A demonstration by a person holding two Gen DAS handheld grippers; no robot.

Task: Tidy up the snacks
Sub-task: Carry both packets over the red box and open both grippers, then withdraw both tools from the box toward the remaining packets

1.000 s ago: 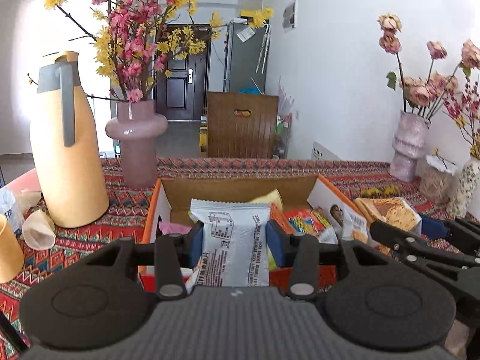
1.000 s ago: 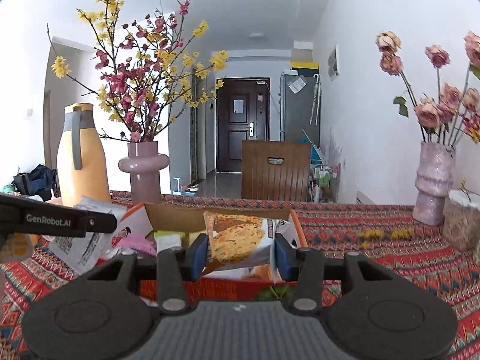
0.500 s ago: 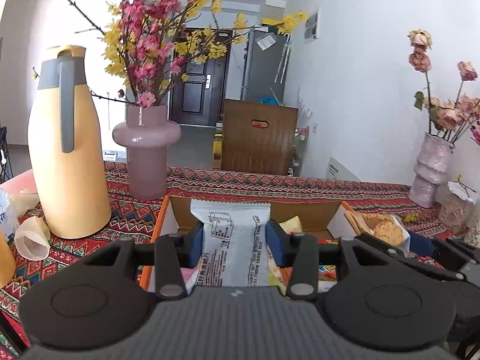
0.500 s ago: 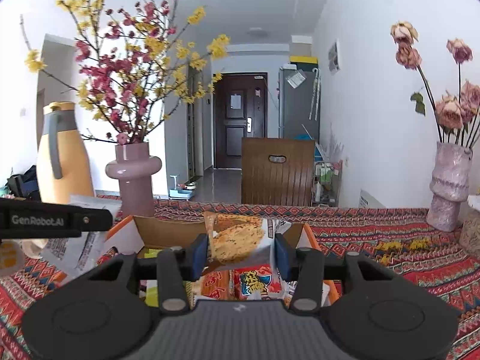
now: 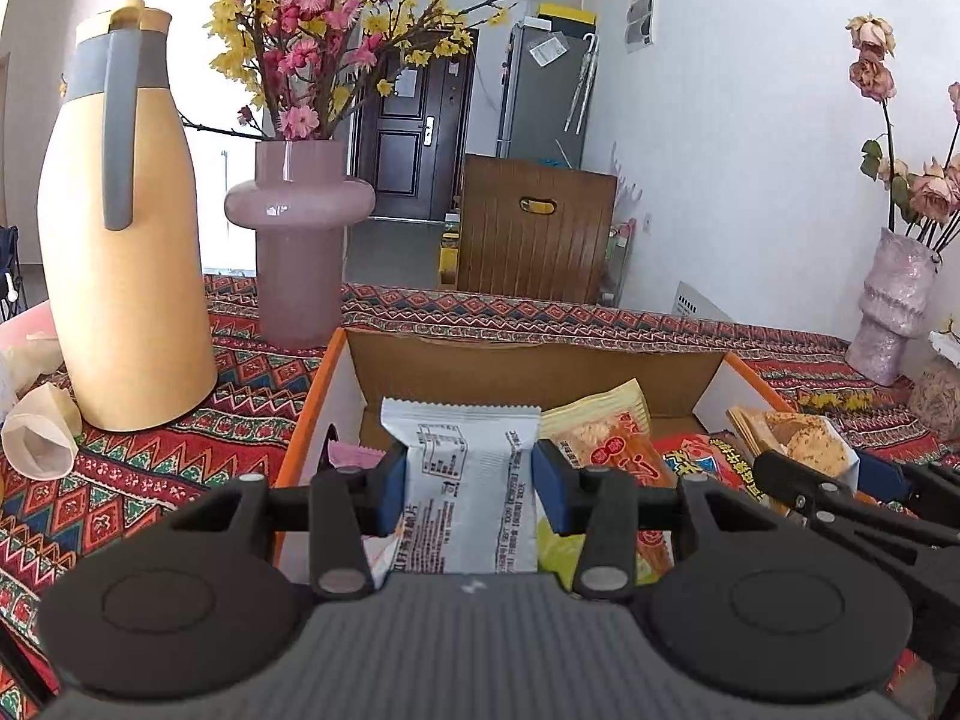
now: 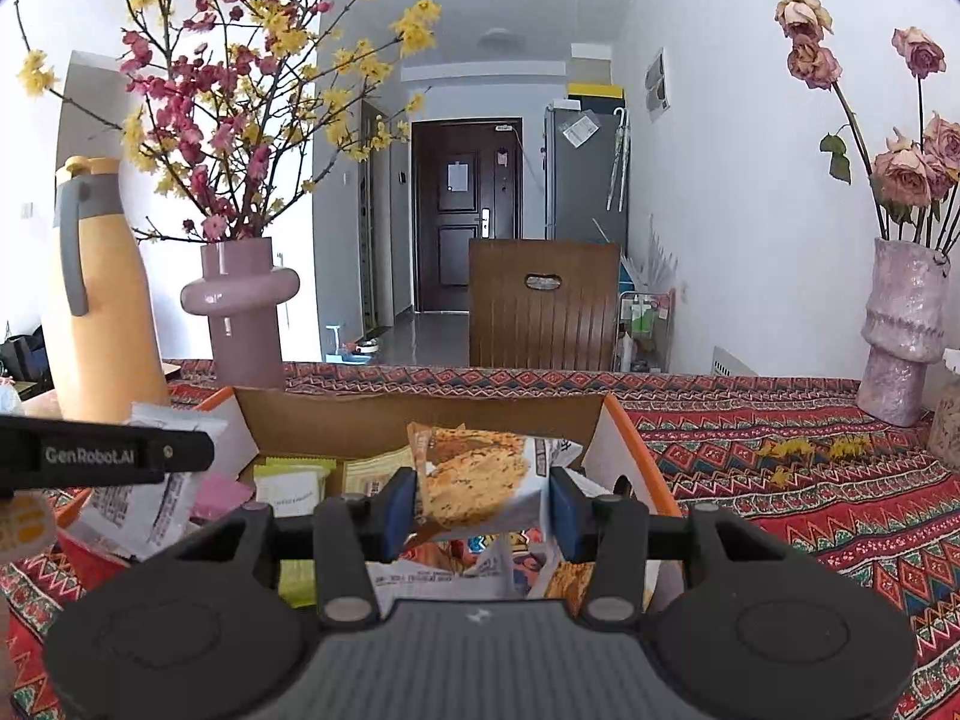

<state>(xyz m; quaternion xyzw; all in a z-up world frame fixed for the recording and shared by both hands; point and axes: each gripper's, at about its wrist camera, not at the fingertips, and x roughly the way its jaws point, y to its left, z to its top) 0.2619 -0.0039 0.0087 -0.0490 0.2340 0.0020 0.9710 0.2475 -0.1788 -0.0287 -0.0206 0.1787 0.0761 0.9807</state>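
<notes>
Item one: white snack packet point(image 5: 468, 498), printed with small text, clamped at mid-body between the blue pads of the left tongs point(image 5: 469, 489), held upright above the near-left part of the open cardboard box point(image 5: 540, 360). Item two: cracker packet point(image 6: 480, 486), pictured with a golden biscuit, clamped likewise in the right tongs point(image 6: 483, 507), above the box's right half. Both tongs are closed as far as the packets' width allows, pads touching the wrappers on either side. Box contents: orange-yellow snack bag point(image 5: 606, 438), red packets, pale green sachets point(image 6: 294, 489), a pink item at the left wall; the box rests on the patterned desk point(image 6: 810, 480). Handling, judged: both packets light, air-cushioned, soft film wrappers, somewhat slippery; contents brittle, so firm squeezing risks crushing. Best hold is across the body just below the crimped top seal, where the film is stiffest. Nearby: yellow thermos jug point(image 5: 120, 228), mauve vase point(image 5: 300, 240) of blossoms, both well apart from the tongs.
</notes>
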